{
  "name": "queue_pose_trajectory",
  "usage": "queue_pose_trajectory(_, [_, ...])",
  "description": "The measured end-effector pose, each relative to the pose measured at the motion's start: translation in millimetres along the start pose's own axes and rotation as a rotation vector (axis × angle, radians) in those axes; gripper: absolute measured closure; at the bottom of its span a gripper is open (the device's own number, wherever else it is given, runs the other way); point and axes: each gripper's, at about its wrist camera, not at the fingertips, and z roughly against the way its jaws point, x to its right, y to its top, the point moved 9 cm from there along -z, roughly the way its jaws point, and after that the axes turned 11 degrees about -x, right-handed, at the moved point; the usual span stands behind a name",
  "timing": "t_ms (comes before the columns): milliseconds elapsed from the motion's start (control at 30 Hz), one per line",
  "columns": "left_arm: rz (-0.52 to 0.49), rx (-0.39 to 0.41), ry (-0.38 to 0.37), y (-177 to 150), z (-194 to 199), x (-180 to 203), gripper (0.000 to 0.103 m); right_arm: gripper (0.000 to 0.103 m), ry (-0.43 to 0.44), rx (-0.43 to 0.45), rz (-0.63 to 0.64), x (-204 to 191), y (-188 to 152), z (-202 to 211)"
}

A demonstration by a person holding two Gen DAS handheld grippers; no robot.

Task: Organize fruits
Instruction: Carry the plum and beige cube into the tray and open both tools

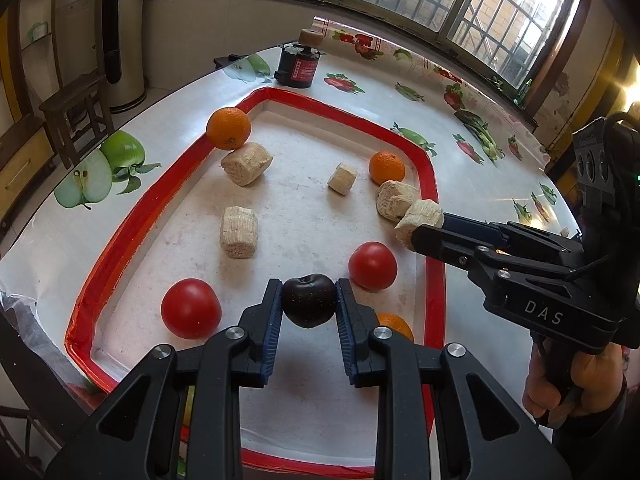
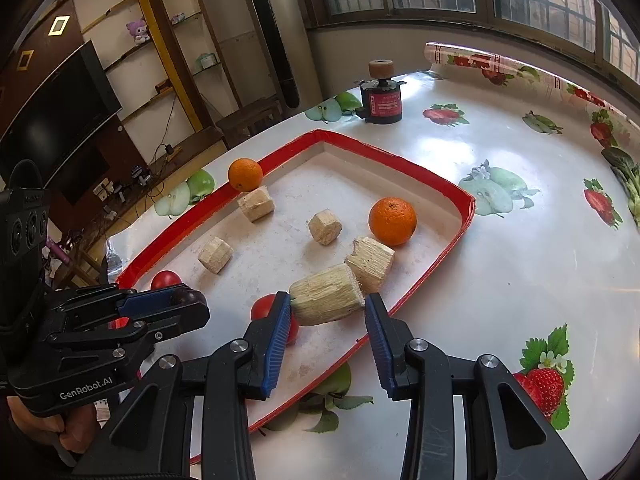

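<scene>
Grippers are both above the red-rimmed tray (image 1: pixel 434 184), which lies on a table with a fruit-print cloth (image 1: pixel 472 120). The left gripper (image 1: pixel 308 300) is closed on a dark plum (image 1: pixel 308 300); the blue pads press its two sides. The plum hangs over the near part of the tray, between two red tomatoes, one (image 1: pixel 191 308) at its left and one (image 1: pixel 373 265) at its right.

The right gripper (image 2: pixel 326 300) holds a pale fibrous cane piece (image 2: pixel 326 300) crosswise between its pads, jaws partly apart around it. The cane piece is over the near right side of the tray, just beside a second cane piece (image 2: pixel 370 264).

Inside the tray, an orange (image 2: pixel 393 221) lies beyond these cane pieces. Another orange (image 1: pixel 229 128) rests against the far left rim. Three smaller cane pieces lie in the middle. A black jar (image 1: pixel 298 66) stands behind the tray.
</scene>
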Motion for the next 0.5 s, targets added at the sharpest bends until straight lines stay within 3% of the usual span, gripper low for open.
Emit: queue_pose_trajectory(500, [0.031, -0.032, 0.009, -8.0, -7.7, -7.0, 0.079, 0.063, 0.010, -0.002, -0.002, -0.5, -0.3, -2.3])
